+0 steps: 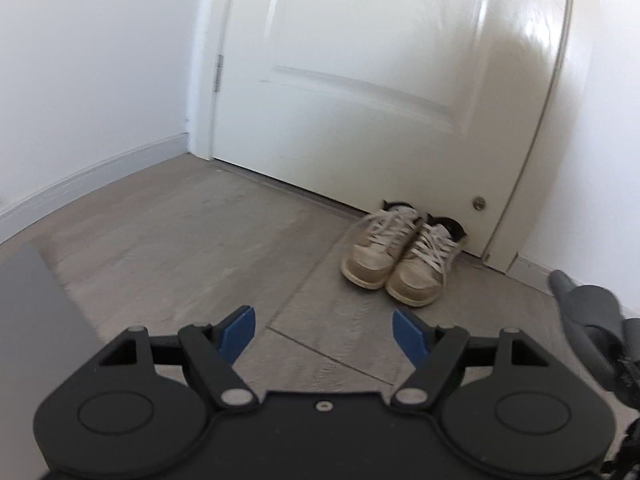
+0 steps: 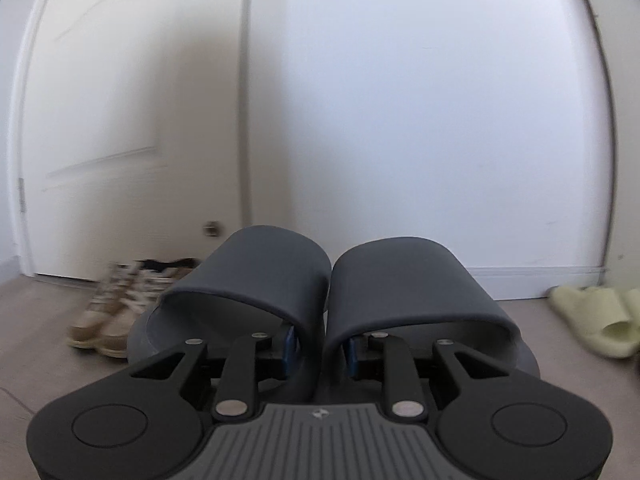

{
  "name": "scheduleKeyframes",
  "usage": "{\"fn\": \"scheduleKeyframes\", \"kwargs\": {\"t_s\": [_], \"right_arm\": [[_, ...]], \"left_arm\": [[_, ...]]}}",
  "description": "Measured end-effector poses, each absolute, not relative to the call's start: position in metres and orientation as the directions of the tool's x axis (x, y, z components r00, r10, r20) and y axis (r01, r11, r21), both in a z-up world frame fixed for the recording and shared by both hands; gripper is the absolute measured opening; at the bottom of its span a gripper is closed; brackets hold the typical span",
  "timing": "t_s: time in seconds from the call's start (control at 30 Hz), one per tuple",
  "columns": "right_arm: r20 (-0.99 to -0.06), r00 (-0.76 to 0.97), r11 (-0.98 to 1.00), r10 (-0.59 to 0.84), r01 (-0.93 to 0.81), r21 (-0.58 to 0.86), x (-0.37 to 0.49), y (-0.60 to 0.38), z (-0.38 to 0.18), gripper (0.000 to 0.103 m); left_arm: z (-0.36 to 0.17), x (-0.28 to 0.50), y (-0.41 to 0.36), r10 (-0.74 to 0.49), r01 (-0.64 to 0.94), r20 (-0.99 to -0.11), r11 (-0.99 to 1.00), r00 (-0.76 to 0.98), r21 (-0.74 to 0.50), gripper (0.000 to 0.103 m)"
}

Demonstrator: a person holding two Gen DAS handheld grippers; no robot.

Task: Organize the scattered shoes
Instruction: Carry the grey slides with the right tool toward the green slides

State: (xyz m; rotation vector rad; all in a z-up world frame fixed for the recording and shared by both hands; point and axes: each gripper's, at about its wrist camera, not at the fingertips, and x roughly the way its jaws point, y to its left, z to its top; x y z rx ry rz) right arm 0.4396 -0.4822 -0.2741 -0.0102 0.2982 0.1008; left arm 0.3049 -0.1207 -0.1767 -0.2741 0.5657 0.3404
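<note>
While my right gripper (image 2: 322, 350) pinches the 2 dark grey slides (image 2: 304, 292) together by their inner straps, my left gripper (image 1: 324, 330) hangs wide open, holding nothing. Farther off, the 2 beige sneakers (image 1: 400, 256) sit paired against the white door (image 1: 360, 80).

Beige laced sneakers (image 1: 400, 256): paired, upright, toes away from the door. Dark grey slides (image 2: 332, 304): side by side. Pale yellow-green slides (image 2: 596, 320): by baseboard.
</note>
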Motion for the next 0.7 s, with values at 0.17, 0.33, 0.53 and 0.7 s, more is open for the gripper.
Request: {"fn": "scheduleKeyframes", "kwargs": {"t_s": [0.17, 0.33, 0.53, 0.7], "right_arm": [[-0.323, 0.946, 0.999, -0.012, -0.002, -0.044, 0.462, -0.555, -0.284, 0.029], [-0.337, 0.937, 0.995, -0.093, 0.072, -0.074, 0.485, -0.607, -0.301, 0.030], [-0.361, 0.925, 0.992, -0.119, 0.093, -0.089, 0.530, -0.654, -0.321, 0.032], [-0.392, 0.914, 0.994, -0.103, 0.086, -0.061, 0.540, -0.680, -0.332, 0.032]], "left_arm": [[-0.198, 0.341, -0.148, 0.184, -0.374, -0.596, 0.903, 0.781, -0.212, 0.077], [-0.217, 0.369, -0.183, 0.173, -0.319, -0.625, 0.939, 0.761, -0.129, 0.077], [-0.240, 0.394, -0.204, 0.151, -0.290, -0.663, 0.951, 0.733, -0.104, 0.077], [-0.249, 0.405, -0.206, 0.160, -0.305, -0.692, 0.948, 0.704, -0.091, 0.077]]}}
